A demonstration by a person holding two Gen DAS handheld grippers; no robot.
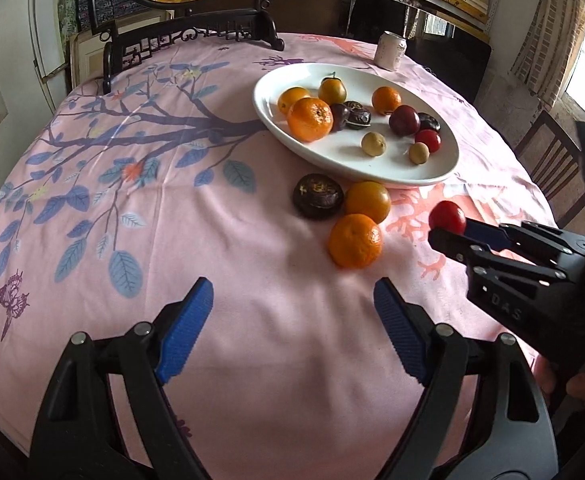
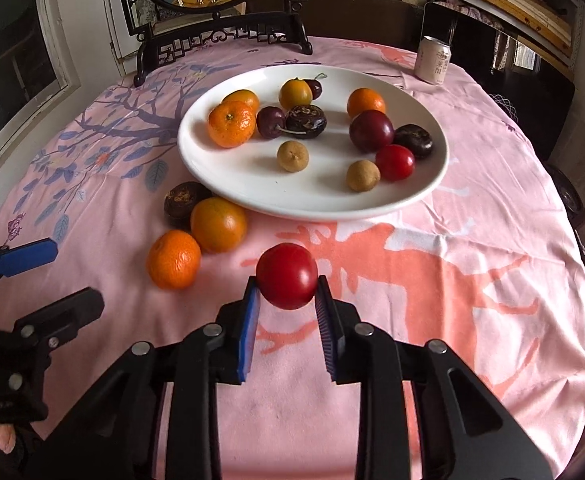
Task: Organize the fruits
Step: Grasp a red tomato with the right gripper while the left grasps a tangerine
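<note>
Right gripper (image 2: 287,296) grips the red fruit (image 2: 287,281) near the tabletop's front edge, left gripper (image 1: 292,312) gapes empty; next, judged: carry to white plate (image 2: 212,184).

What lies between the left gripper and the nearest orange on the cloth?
Nothing: in the left wrist view only bare pink tablecloth separates the open left gripper from the orange.

White plate (image 1: 432,170) of fruit on pink tablecloth (image 1: 212,248), left hand-held gripper (image 1: 292,312) agape over cloth, right hand-held gripper (image 1: 450,232) clamping red fruit (image 1: 446,216)
</note>
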